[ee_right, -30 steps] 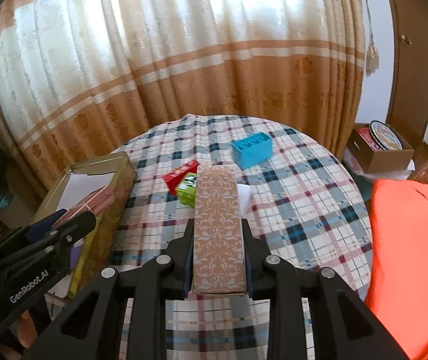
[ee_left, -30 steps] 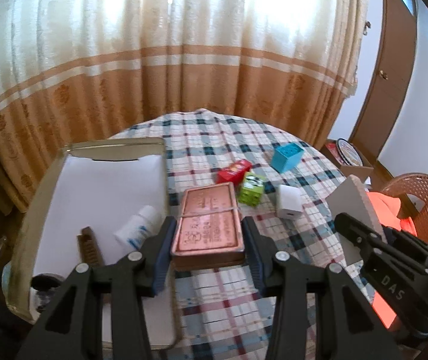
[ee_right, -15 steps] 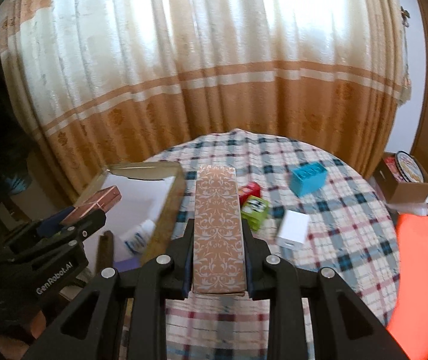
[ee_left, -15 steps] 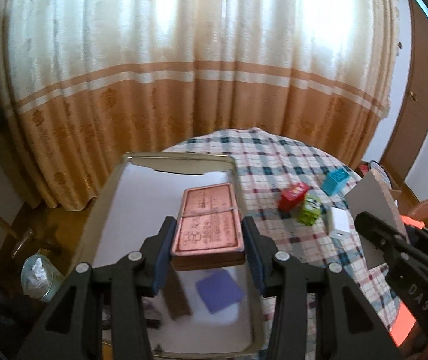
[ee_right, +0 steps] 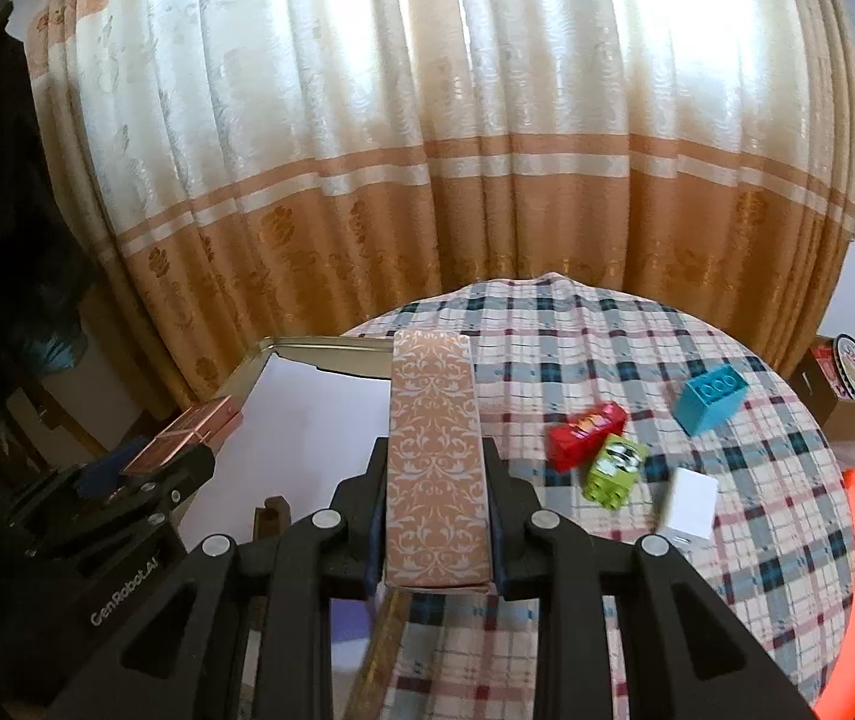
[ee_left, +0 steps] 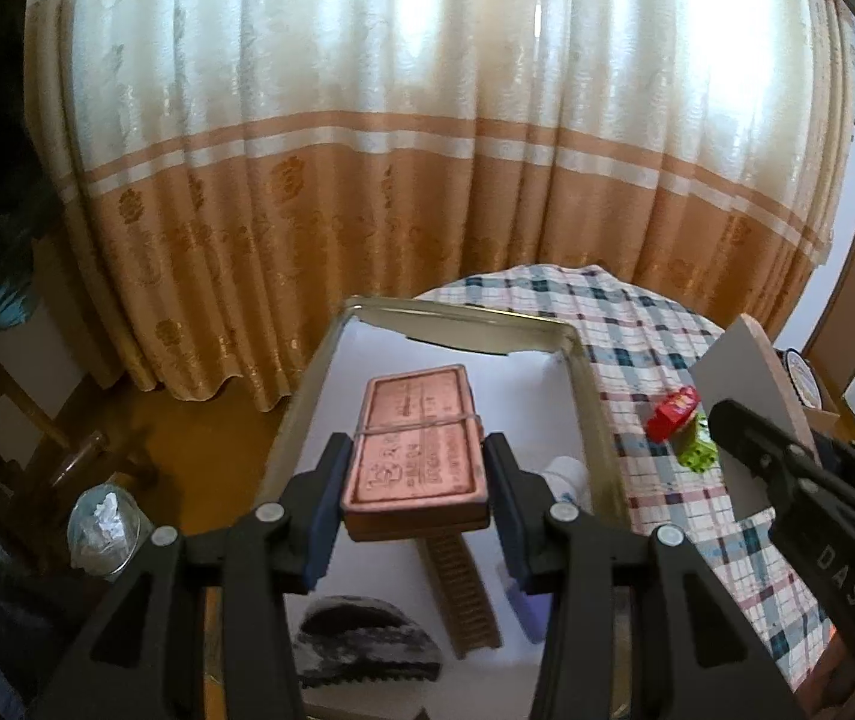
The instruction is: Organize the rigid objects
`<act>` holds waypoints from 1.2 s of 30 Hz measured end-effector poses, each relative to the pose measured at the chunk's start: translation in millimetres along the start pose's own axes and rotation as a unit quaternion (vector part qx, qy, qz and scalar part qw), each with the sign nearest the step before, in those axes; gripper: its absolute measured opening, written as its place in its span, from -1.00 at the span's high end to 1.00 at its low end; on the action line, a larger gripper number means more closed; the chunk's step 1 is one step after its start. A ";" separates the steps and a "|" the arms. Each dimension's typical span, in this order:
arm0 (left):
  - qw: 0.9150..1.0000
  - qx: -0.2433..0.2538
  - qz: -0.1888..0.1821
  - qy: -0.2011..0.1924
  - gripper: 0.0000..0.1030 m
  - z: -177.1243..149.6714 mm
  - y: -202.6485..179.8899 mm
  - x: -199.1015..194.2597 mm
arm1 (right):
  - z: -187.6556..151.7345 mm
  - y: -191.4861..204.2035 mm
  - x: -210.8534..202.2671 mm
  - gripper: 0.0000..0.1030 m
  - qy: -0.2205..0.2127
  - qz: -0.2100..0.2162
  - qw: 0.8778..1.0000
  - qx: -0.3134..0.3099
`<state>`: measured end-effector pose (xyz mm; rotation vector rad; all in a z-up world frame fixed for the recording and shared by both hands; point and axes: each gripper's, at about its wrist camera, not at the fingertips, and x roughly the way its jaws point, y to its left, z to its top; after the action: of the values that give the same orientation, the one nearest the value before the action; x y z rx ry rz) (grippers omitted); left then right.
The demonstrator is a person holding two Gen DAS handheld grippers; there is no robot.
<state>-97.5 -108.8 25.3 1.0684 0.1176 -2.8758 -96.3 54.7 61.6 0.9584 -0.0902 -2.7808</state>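
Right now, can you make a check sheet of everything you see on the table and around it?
Surface: round table with checked cloth.
Job's things: copper tin held over the metal tray; patterned box held at the tray's edge; blue block, red block, green block and white box on the cloth.
Clutter: comb, white bottle and a purple thing in the tray.
Grippers: left gripper shut on the tin; right gripper shut on the box.
Cables: nothing seen.
Surroundings: curtain, cardboard box on the floor.
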 end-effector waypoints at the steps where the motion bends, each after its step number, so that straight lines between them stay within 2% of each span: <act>1: 1.000 -0.001 0.004 0.001 0.15 0.5 2.7 2.1 | 0.8 1.1 2.8 0.45 0.001 0.001 1.000 0.000; 12: 0.999 -0.002 0.032 0.023 0.15 2.7 14.5 27.5 | 13.1 19.7 47.1 0.45 0.030 0.011 0.999 -0.011; 20: 0.998 -0.003 0.038 0.039 0.15 6.2 16.5 44.5 | 17.1 21.7 82.8 0.45 0.062 0.013 0.998 -0.006; 36: 0.994 0.007 0.066 0.086 0.15 5.0 13.8 73.5 | 21.4 28.6 127.6 0.45 0.120 0.033 0.992 -0.016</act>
<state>-155.0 -126.0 -19.7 1.2738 0.0350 -2.6698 -202.9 0.2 4.9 1.2481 -0.0396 -2.5778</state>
